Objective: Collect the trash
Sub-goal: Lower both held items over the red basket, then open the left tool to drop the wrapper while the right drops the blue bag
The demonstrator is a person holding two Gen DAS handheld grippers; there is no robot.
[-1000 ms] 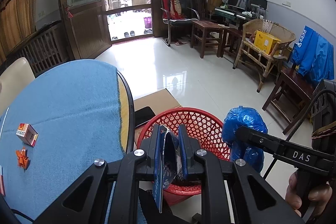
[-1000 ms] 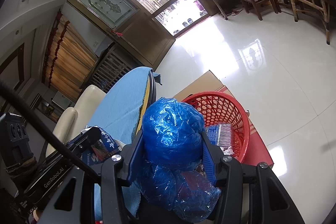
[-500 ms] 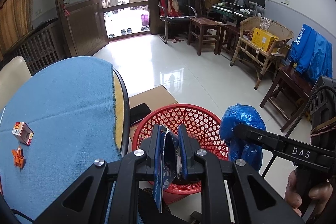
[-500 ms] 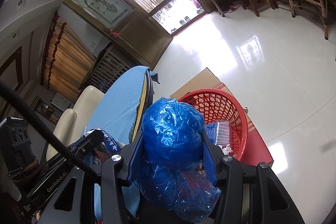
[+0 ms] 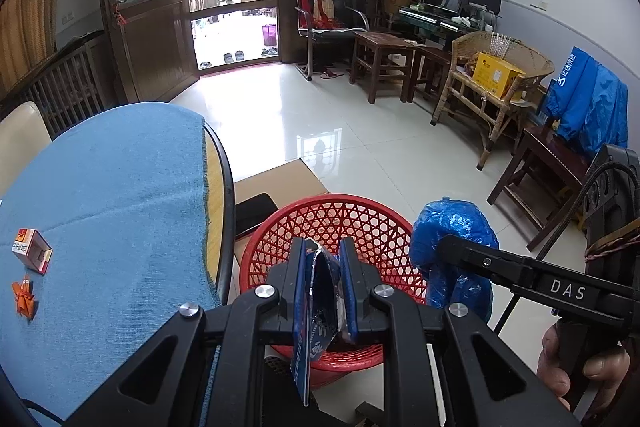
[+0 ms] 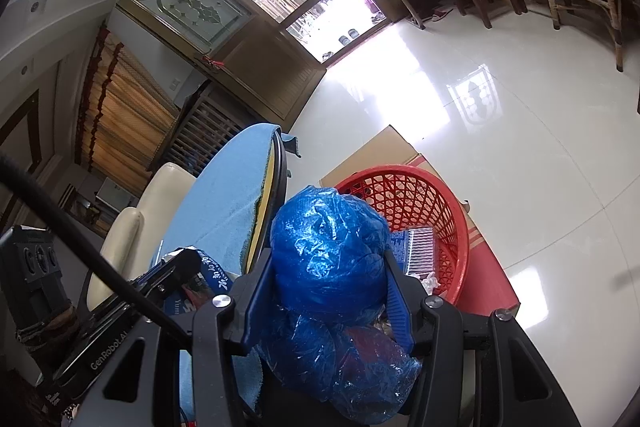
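Left tool (image 5: 324,283): clamped on a flat dark-blue snack wrapper (image 5: 318,311), held on edge over the near rim of the red mesh basket (image 5: 332,211). Right tool (image 6: 329,269): closed around a bulging blue plastic bag (image 6: 328,255), carried just beside the basket and short of its mouth. Risks, as judged: the wrapper, light and hanging below the pads, could flutter outside the rim if let go this near the edge; the bag, released where it hung, would likely fall to the floor or strike the rim and tip the light basket; its slack lower folds could catch on a pad. Basket: stood on a flattened cardboard sheet (image 5: 276,179) on the floor, already holding a barcoded packet (image 6: 418,251). Bench (image 5: 120,187): round, dark-rimmed, under a blue cloth, with a small red-and-white box (image 5: 32,251) and an orange scrap (image 5: 25,294) uncollected. Room: glossy white tiled floor (image 5: 320,123), wooden stools, a wicker chair (image 5: 500,83) with a yellow box, an open glazed door (image 5: 148,11) beyond.
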